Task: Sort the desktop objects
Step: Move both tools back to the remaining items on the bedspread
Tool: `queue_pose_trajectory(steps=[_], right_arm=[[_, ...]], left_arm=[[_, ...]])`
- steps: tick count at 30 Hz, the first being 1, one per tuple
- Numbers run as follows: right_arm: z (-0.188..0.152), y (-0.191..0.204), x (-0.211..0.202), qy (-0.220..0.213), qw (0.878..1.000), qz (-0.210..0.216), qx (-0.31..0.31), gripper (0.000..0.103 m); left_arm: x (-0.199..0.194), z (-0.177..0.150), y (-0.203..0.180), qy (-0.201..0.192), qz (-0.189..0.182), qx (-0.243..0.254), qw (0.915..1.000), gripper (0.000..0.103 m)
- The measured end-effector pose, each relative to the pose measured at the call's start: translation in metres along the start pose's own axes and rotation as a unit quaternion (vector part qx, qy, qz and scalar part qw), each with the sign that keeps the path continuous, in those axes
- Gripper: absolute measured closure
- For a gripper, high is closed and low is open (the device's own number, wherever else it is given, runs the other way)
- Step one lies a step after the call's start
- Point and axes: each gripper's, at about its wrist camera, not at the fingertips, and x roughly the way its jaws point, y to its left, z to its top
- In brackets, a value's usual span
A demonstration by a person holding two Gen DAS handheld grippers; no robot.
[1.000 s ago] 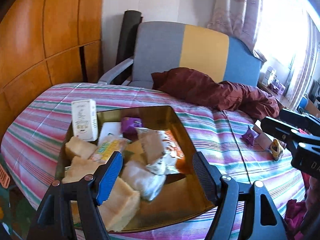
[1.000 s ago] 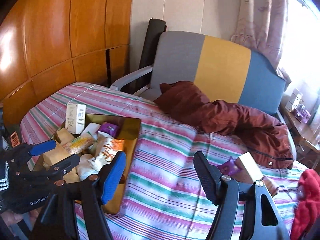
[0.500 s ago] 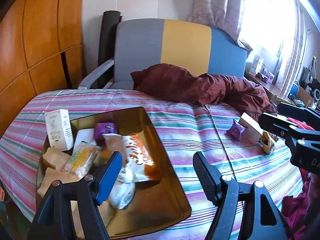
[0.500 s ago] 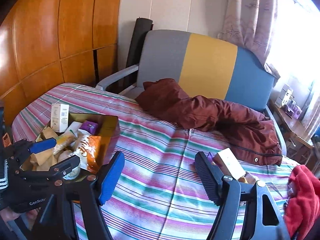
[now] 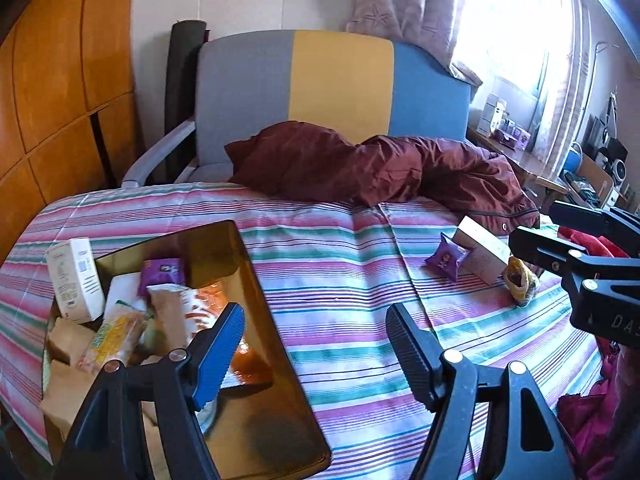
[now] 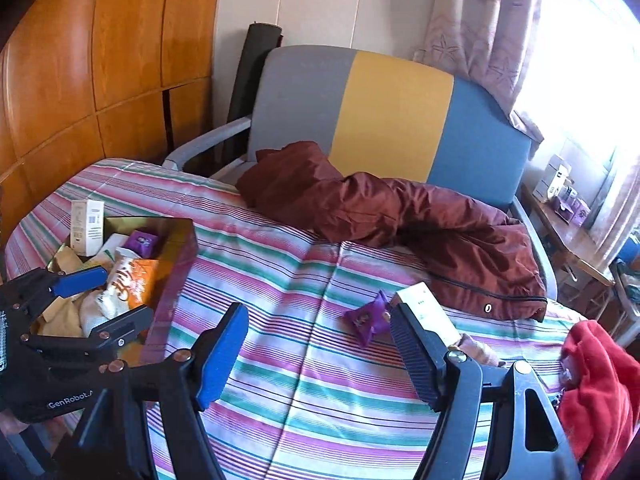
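A gold tray at the left of the striped cloth holds a white carton, a purple packet, an orange snack bag and several tan packets. On the cloth to the right lie a purple packet, a pale box and a yellow-brown packet. My left gripper hangs open over the tray's right rim, nothing between its fingers. My right gripper is open and holds nothing, just short of the loose purple packet and the pale box.
A maroon jacket sprawls across the far side of the cloth in front of a grey, yellow and blue chair. Red cloth lies at the right edge. A cluttered side table stands by the window.
Both grippers have shifted right, away from the tray's middle. The loose packets and box now sit closer to the right gripper. Neither gripper has taken hold of anything.
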Motion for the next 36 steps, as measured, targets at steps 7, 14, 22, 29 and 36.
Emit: queue_pose_trajectory(steps=[7,14,22,29,36], right_arm=[[-0.003,-0.018,0.015,0.016,1.0,-0.014,0.002,0.029],[-0.004,-0.039,0.034,0.034,0.999,-0.027,-0.001,0.029],[-0.007,-0.087,0.075,0.054,0.998,-0.018,0.016,0.029],[-0.027,-0.146,0.132,0.1,0.994,0.022,0.042,0.025],[-0.034,-0.164,0.166,0.127,0.99,0.034,0.059,0.022]], left_arm=[[0.017,0.007,-0.015,0.01,-0.01,0.013,0.9998,0.029],[0.035,0.015,-0.029,0.018,-0.016,0.029,0.9993,0.029],[0.057,0.025,-0.046,0.033,-0.031,0.042,0.9981,0.029],[0.08,0.031,-0.064,0.053,-0.057,0.051,0.9956,0.029],[0.111,0.03,-0.082,0.087,-0.08,0.059,0.9913,0.029]])
